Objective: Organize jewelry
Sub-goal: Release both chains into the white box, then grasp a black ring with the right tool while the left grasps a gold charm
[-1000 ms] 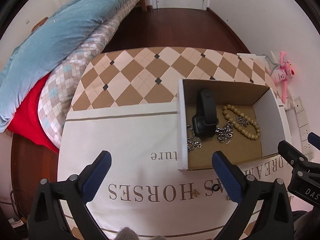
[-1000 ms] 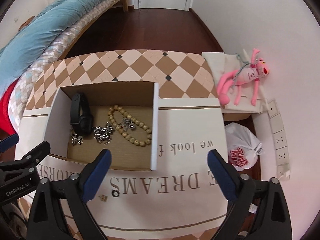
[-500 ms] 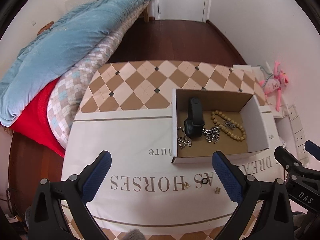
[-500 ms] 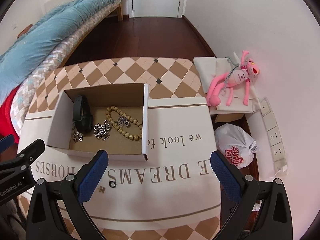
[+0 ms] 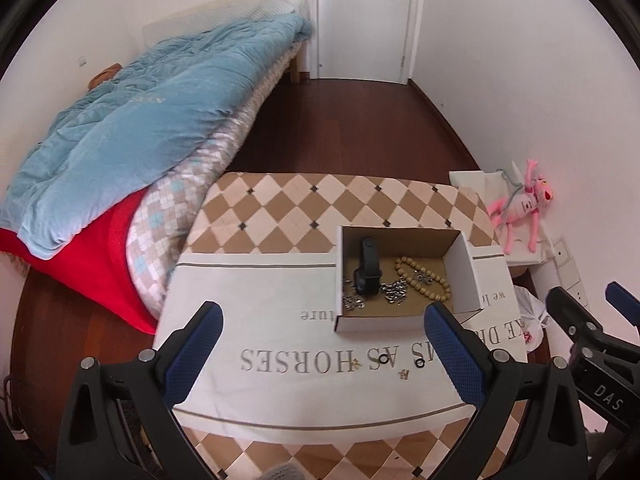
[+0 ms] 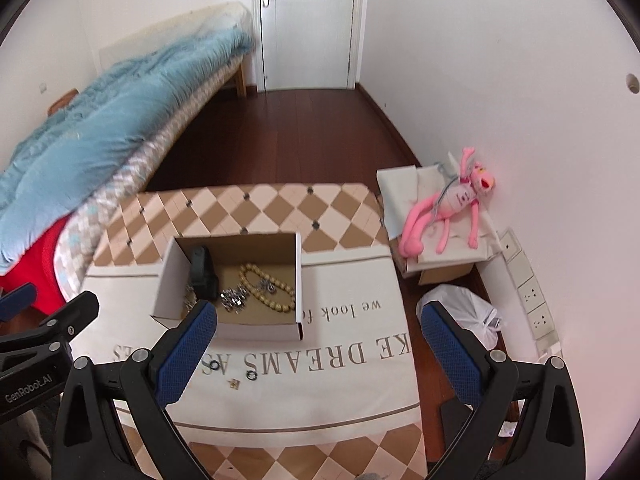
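A white cardboard box (image 5: 466, 276) (image 6: 298, 276) stands on the table. In it lie a black wristband (image 5: 368, 268) (image 6: 202, 272), a wooden bead bracelet (image 5: 422, 282) (image 6: 266, 290) and silver chains (image 5: 394, 294) (image 6: 233, 298). Two black rings (image 5: 383, 358) (image 5: 419, 363) (image 6: 251, 375) and a small gold earring (image 5: 404, 375) (image 6: 233, 383) lie on the white cloth in front of the box. My left gripper (image 5: 324, 348) and right gripper (image 6: 316, 344) are both open, empty, and held high above the table's near side.
The table has a diamond-pattern top (image 5: 288, 208) under a printed white cloth (image 5: 260, 332). A bed with a blue quilt (image 5: 132, 128) is at the left. A pink plush toy (image 6: 452, 208) on a box and a white plastic bag (image 6: 464, 312) are at the right by the wall.
Both grippers have pulled back and up from the table, so the box looks smaller and more of the room shows. The rings and earring have come into view. Jaws stay open.
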A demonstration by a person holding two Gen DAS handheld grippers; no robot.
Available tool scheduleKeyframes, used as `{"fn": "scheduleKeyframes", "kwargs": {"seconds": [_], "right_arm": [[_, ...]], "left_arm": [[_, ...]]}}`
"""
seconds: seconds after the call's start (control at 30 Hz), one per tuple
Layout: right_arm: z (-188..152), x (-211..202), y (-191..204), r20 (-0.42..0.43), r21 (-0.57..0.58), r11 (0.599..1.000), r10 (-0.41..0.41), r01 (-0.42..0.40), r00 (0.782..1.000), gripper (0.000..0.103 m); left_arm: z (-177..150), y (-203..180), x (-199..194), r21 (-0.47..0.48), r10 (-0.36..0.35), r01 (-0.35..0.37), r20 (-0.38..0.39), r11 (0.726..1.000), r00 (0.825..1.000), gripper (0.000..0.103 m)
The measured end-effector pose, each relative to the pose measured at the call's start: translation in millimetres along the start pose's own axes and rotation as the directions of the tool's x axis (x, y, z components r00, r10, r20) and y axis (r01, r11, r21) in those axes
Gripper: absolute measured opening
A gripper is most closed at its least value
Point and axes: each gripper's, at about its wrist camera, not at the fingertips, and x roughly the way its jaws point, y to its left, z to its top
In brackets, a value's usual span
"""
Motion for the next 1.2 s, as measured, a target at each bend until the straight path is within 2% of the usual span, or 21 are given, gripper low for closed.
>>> {"fn": "scheduleKeyframes", "kwargs": {"seconds": [0.17, 0.27, 0.4, 0.47, 0.5, 0.53, 0.67, 0.7, 0.73, 0.87, 0.93, 0.97, 1.07, 1.2], "right_arm": [[-12.6, 8.9, 2.0, -0.058, 0.016, 0.999, 0.045, -0.044, 0.997, 0.103], [-31.9, 36.0, 7.5, -0.12, 0.007, 0.998, 0.067, -0.067, 0.99, 0.103], [-63.6, 81.4, 14.4, -0.196, 0.042, 0.989, 0.144, -0.138, 0.97, 0.102], [-78.5, 105.4, 19.5, -0.235, 0.057, 0.986, 0.165, -0.156, 0.958, 0.09], [-83.6, 113.2, 22.4, -0.248, 0.06, 0.984, 0.175, -0.165, 0.953, 0.076], [-88.8, 122.6, 25.5, -0.262, 0.065, 0.984, 0.18, -0.169, 0.948, 0.071], [-104.1, 148.1, 40.0, -0.285, 0.067, 0.979, 0.202, -0.191, 0.937, 0.071], [-107.3, 152.6, 42.6, -0.29, 0.064, 0.98, 0.197, -0.186, 0.936, 0.068], [-110.5, 157.5, 45.8, -0.3, 0.063, 0.981, 0.196, -0.185, 0.933, 0.061], [-116.0, 159.2, 59.6, -0.273, 0.001, 0.988, 0.149, -0.155, 0.95, 0.046], [-117.8, 159.1, 67.7, -0.254, -0.046, 0.99, 0.117, -0.132, 0.96, 0.022], [-119.1, 160.1, 71.3, -0.248, -0.067, 0.99, 0.107, -0.127, 0.963, 0.015], [-119.8, 160.0, 72.1, -0.244, -0.073, 0.988, 0.115, -0.137, 0.963, 0.013], [-115.7, 153.0, 54.1, -0.237, -0.011, 0.989, 0.139, -0.146, 0.962, 0.013]], "left_arm": [[-11.9, 8.7, 5.6, 0.008, 0.053, -0.053, -0.001, 0.999, 0.999, 0.103], [-31.1, 15.7, 32.1, 0.021, 0.093, -0.092, -0.051, 0.996, 0.994, 0.103], [-58.5, 24.1, 70.2, 0.027, 0.125, -0.123, -0.134, 0.992, 0.983, 0.103], [-71.2, 28.1, 90.3, 0.032, 0.139, -0.136, -0.175, 0.99, 0.975, 0.103], [-75.0, 29.8, 97.7, 0.031, 0.141, -0.138, -0.19, 0.99, 0.972, 0.103], [-79.5, 31.5, 104.8, 0.028, 0.145, -0.142, -0.205, 0.989, 0.968, 0.103], [-91.7, 35.9, 131.9, 0.018, 0.132, -0.132, -0.287, 0.991, 0.949, 0.103], [-93.5, 36.2, 134.2, 0.017, 0.129, -0.13, -0.294, 0.991, 0.947, 0.103], [-95.3, 35.7, 137.5, 0.021, 0.128, -0.127, -0.302, 0.992, 0.945, 0.103], [-98.2, 32.4, 142.7, 0.033, 0.128, -0.124, -0.31, 0.992, 0.942, 0.103], [-98.3, 30.4, 144.1, 0.038, 0.128, -0.122, -0.309, 0.992, 0.942, 0.103], [-97.4, 29.6, 145.3, 0.042, 0.129, -0.122, -0.309, 0.992, 0.942, 0.103], [-96.8, 24.2, 148.0, 0.051, 0.121, -0.111, -0.307, 0.993, 0.944, 0.103], [-93.8, 15.0, 153.1, 0.06, 0.088, -0.073, -0.303, 0.995, 0.949, 0.102]]}}
